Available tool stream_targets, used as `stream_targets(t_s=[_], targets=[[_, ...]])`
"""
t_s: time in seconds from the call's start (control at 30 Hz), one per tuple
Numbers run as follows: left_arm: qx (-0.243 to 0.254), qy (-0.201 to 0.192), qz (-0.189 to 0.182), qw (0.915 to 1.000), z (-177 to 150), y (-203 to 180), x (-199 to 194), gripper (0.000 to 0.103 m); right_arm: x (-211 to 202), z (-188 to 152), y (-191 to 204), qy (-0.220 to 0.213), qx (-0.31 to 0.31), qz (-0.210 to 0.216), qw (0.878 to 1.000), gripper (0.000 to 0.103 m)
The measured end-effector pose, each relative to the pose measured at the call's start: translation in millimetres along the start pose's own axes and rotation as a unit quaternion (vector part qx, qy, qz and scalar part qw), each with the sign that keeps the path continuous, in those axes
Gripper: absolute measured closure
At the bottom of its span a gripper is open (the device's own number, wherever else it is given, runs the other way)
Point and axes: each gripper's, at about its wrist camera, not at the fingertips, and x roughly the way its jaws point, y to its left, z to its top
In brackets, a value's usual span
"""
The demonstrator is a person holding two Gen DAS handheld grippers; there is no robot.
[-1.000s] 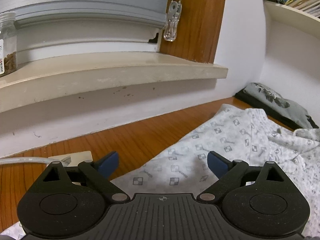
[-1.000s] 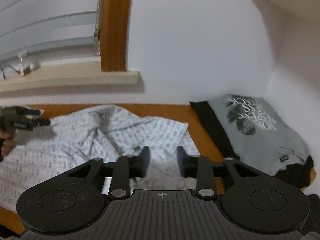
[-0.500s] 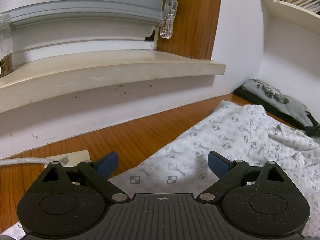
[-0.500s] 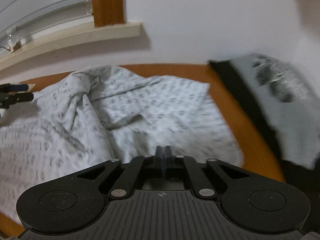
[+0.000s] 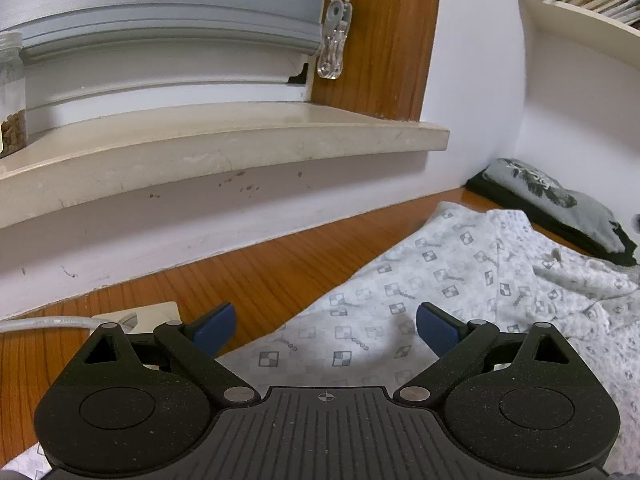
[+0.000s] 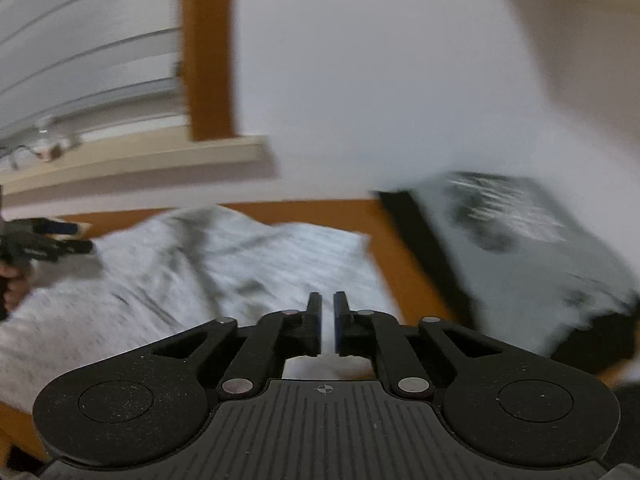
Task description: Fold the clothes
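The left gripper (image 5: 326,330) is being held wide open over the patterned shirt (image 5: 460,300), gripping nothing. The right gripper's (image 6: 327,320) jaws are being eased apart, a narrow, empty gap showing above the wooden worktop (image 5: 248,280).

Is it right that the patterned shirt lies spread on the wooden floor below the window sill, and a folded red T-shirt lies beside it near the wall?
Not quite. The folded T-shirt is grey with a dark print, not red; the left wrist view shows it clearly. The rest holds: the patterned shirt lies spread on the wooden floor below the window sill, and the T-shirt lies beside it near the wall.
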Motion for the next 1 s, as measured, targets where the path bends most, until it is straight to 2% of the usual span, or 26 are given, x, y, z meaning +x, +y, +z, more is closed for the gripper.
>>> stream_targets(t_s=[0.07,0.17,0.23,0.37,0.4,0.43,0.5,0.57,0.63,0.7,0.77,0.8,0.83,0.97,1.0], targets=[[0.0,0.003,0.001,1.0,0.6,-0.4,0.9,0.005,34.1,11.0,22.9,0.008,-0.014,0.03,0.999,0.09],[0.001,0.002,0.0,1.0,0.9,-0.6,0.4,0.005,75.3,22.5,56.7,0.021,-0.04,0.077,0.996,0.073],[0.0,0.002,0.001,1.0,0.9,-0.4,0.0,0.005,96.6,25.2,72.3,0.047,-0.059,0.089,0.993,0.062],[0.009,0.006,0.003,0.9999,1.6,-3.7,0.8,0.005,123.0,20.3,86.0,0.088,-0.08,0.08,0.99,0.065],[0.01,0.006,0.003,0.9999,1.6,-4.0,0.4,0.005,116.8,19.3,83.3,0.083,-0.078,0.08,0.99,0.087],[0.009,0.007,0.003,0.9999,1.7,-3.7,0.6,0.005,108.7,18.7,80.2,0.077,-0.076,0.079,0.991,0.1],[0.007,0.008,0.002,0.9999,2.0,-2.8,0.9,0.005,92.5,17.4,74.1,0.063,-0.071,0.076,0.993,0.1],[0.004,0.007,0.001,1.0,2.4,-1.8,0.8,0.005,58.4,24.5,65.8,0.023,-0.061,0.058,0.996,0.1],[0.003,0.006,0.001,1.0,2.5,-1.4,0.8,0.005,22.0,29.5,50.8,0.001,-0.016,0.057,0.998,0.1],[0.005,0.006,0.002,1.0,2.5,-2.6,0.5,0.005,2.7,21.0,46.8,0.018,-0.013,0.048,0.999,0.099],[0.008,0.007,0.003,0.9999,2.7,-3.7,0.5,0.005,6.4,6.2,47.2,0.06,-0.022,0.042,0.997,0.094],[0.008,0.008,0.003,0.9999,2.9,-3.8,0.4,0.005,9.3,-1.5,47.6,0.082,-0.027,0.039,0.995,0.088],[0.008,0.007,0.003,0.9999,3.1,-3.8,0.1,0.005,12.0,-2.2,47.1,0.084,-0.027,0.036,0.995,0.081],[0.007,0.007,0.004,1.0,2.9,-4.6,-0.8,0.005,24.3,9.9,44.0,0.062,-0.021,0.028,0.997,0.075],[0.007,0.007,0.004,0.9999,3.1,-4.8,-0.7,0.005,32.8,17.3,43.9,0.055,-0.018,0.028,0.998,0.069]])
